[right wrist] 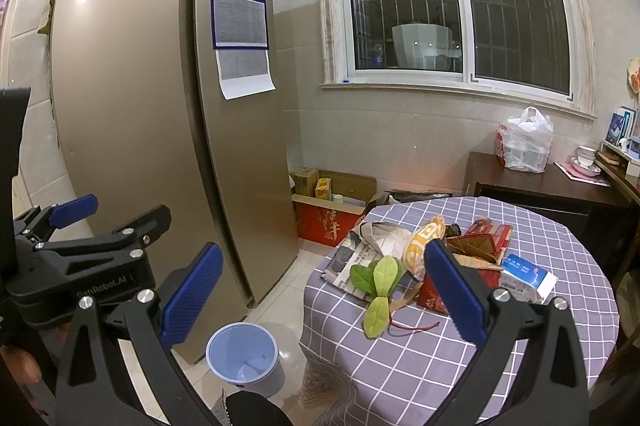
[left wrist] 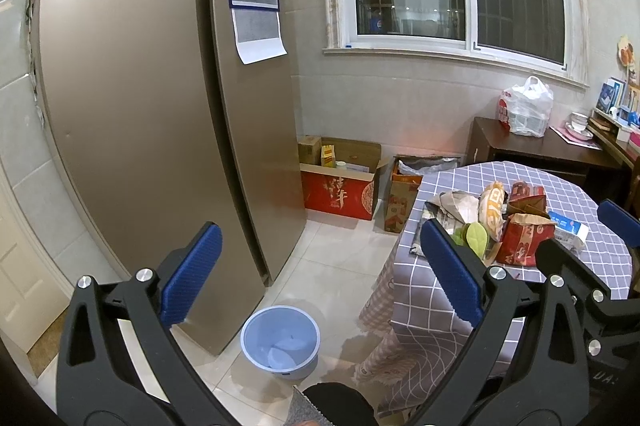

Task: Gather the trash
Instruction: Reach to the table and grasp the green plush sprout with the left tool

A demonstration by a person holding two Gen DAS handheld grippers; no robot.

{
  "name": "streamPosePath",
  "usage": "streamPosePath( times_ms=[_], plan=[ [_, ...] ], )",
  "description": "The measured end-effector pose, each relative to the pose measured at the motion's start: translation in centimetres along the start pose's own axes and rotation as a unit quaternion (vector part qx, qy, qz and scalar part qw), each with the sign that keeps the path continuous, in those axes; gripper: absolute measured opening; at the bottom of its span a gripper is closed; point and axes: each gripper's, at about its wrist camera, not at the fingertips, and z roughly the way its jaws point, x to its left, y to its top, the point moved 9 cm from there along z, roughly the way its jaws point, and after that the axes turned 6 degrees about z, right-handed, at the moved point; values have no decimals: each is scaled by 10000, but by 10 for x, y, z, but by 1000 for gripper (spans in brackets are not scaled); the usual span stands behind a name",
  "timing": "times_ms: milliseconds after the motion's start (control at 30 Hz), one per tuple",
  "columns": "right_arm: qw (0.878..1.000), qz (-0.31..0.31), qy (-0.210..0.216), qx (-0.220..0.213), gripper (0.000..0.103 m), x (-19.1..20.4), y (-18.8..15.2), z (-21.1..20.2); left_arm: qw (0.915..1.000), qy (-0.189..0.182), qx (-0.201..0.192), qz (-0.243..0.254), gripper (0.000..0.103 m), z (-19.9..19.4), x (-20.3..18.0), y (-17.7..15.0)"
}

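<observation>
Both claws, left claw (left wrist: 320, 278) and right claw (right wrist: 322, 290), hovering open, empty, nearing litter-strewn checked purple tabletop (right wrist: 460, 358); judged next: gripping green leaf sprig (right wrist: 378, 282), dropping into pale blue plastic bin (right wrist: 242, 358) near left.

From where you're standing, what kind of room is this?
Most likely a home kitchen or dining corner: a tall double-door fridge, a table under a checked cloth strewn with wrappers and leaves, and a small blue bin on the tiled floor.

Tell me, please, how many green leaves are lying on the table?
3 in the right wrist view: a dark leaf and a lighter one on the newspaper, and one on the checked cloth. More may be hidden.
</observation>
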Motion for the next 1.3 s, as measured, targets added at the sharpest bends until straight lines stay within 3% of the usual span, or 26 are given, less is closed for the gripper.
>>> streamPosePath(
  times_ms=[500, 767, 1033, 1300],
  plan=[
    [9994, 271, 44, 209, 99, -20, -7, 20, 9995, 43, 280, 142, 97, 19, -8, 0],
    [9960, 708, -197, 510, 99, -69, -30, 42, 9968, 69, 718, 345, 97, 56, -26, -14],
    [9860, 1090, -818, 964, 99, -141, -73, 62, 9826, -684, 1614, 611, 97, 118, -84, -58],
    [9769, 1396, -1175, 1115, 99, -190, -95, 72, 9666, -1701, 1837, 549, 97, 146, -162, -71]
  ],
)
